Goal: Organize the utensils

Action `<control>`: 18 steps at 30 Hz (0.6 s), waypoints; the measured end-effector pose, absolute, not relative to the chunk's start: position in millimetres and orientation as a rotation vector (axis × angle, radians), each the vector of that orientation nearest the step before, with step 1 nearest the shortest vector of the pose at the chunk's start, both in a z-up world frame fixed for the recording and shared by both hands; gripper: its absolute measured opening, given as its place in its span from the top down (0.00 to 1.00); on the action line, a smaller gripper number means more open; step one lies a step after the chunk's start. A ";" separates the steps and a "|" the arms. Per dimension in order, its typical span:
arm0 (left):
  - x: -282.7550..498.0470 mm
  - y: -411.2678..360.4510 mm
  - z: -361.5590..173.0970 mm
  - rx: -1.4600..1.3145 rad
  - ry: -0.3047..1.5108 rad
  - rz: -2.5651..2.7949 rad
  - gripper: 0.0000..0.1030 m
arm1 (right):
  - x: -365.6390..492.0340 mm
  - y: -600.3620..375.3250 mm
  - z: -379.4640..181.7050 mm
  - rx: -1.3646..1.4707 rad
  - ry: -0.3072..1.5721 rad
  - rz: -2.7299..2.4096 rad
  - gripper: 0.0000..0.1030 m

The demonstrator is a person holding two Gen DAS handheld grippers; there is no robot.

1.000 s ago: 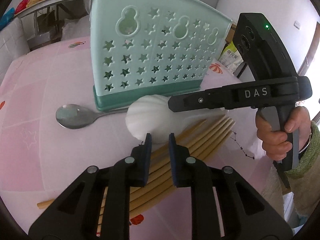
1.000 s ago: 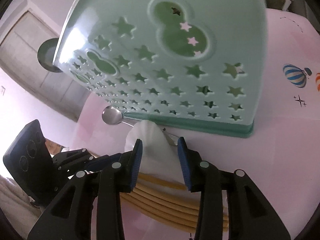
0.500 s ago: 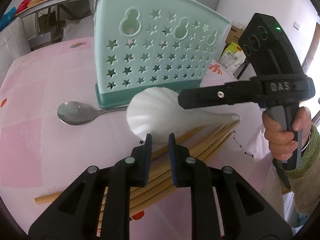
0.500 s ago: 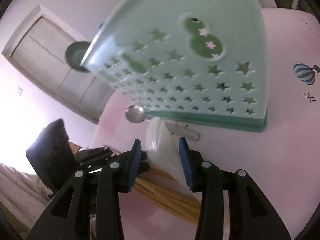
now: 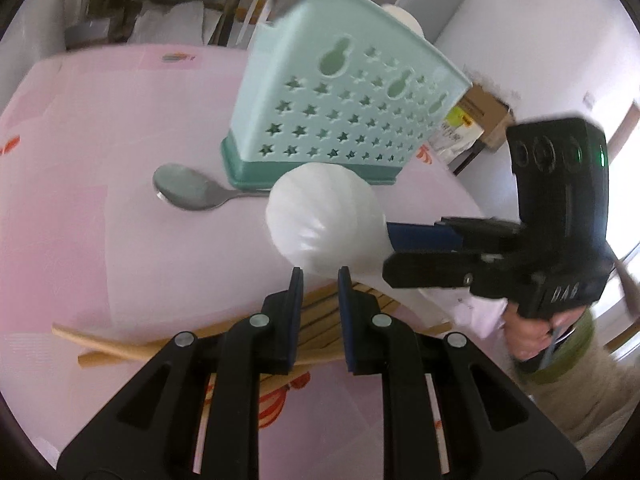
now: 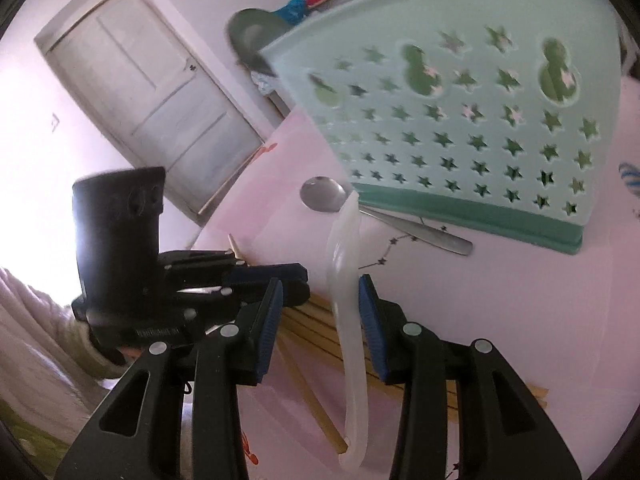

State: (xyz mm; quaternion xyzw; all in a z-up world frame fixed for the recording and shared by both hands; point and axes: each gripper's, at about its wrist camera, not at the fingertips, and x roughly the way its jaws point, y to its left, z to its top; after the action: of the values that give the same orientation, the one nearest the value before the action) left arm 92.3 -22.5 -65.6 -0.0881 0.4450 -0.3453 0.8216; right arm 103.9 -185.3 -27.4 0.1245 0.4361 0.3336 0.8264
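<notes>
Nearest in the right wrist view, the right tongs have the white plastic ladle between their blue pads. The handle touches the right pad, but there is a gap at the left pad, so I cannot tell if it is really pinched or only resting there. The ladle is seen edge-on and seems raised above the worktop.

In the left wrist view, the left tongs are almost pressed together, with only a narrow gap and nothing in it. Under them lies a bundle of wooden chopsticks on the pink worktop. A little further is the ladle's round bowl, then a metal spoon lying flat, its handle going toward the base of the mint-green utensil holder with star holes, which stands behind.

I judge that the step in hand is carrying the ladle to the holder. The next move calls for raising it above the rim and turning it handle-down or bowl-down into one compartment; the holder's opening is not visible, so aiming needs care.

Only the left view shows the ladle's full bowl and the hand around the right tool. Only the right view shows the pads at the handle, and the door behind.
</notes>
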 end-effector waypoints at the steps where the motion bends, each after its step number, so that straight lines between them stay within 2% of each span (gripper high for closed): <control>1: 94.1 -16.2 -65.6 -0.228 0.960 -0.747 0.84 | 100.4 -182.8 -24.6 0.253 0.916 0.711 0.62; 9: 112.7 44.1 -68.0 -0.598 1.000 -0.783 0.64 | 80.5 -160.0 -19.3 0.188 0.884 0.745 0.62; 13: 125.7 62.5 -75.8 -0.753 1.025 -0.784 0.61 | 76.8 -147.9 -29.4 0.176 0.913 0.748 0.62; 18: 137.6 55.4 -75.8 -0.669 1.052 -0.743 0.61 | 63.3 -150.3 -33.1 0.181 0.912 0.738 0.62</control>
State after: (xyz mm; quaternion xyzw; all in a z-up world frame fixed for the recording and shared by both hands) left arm 137.6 55.4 -75.8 -0.3060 0.4811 -0.3395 0.7481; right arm 63.3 -150.3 -33.1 0.0854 0.4296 0.3478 0.8290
